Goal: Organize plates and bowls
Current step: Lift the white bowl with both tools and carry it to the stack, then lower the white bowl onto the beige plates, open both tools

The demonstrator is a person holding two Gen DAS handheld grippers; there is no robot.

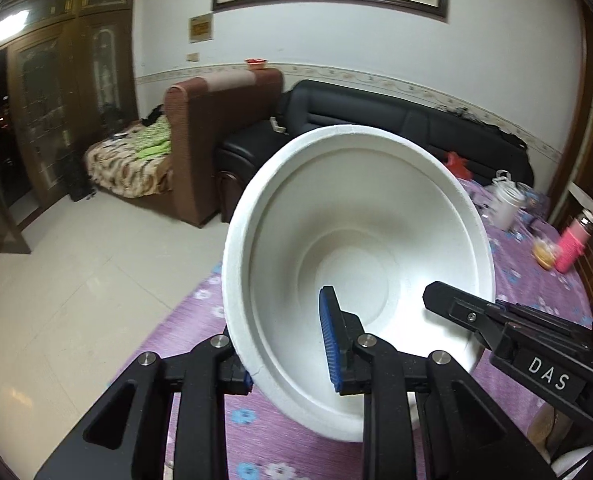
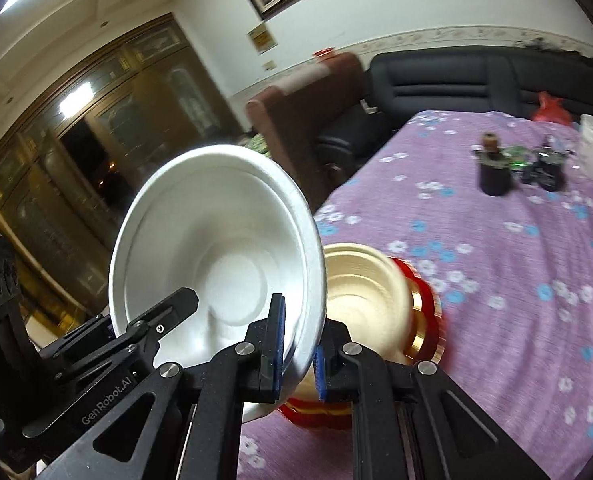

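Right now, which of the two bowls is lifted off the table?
The plain white bowl: the right gripper pinches its rim and holds it tilted in the air. The gold bowl with the red rim sits on the purple tablecloth.

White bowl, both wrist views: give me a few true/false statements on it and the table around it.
1. The right gripper is shut on the rim of the white bowl. True.
2. The white bowl lies upside down on the table. False: it is tilted, with its open side toward both cameras.
3. A gold bowl with a red rim sits on the cloth just behind the white bowl. True.
4. The tablecloth is plain green. False: it is purple with white and blue flowers.
5. The white bowl has food in it. False: its inside is bare.
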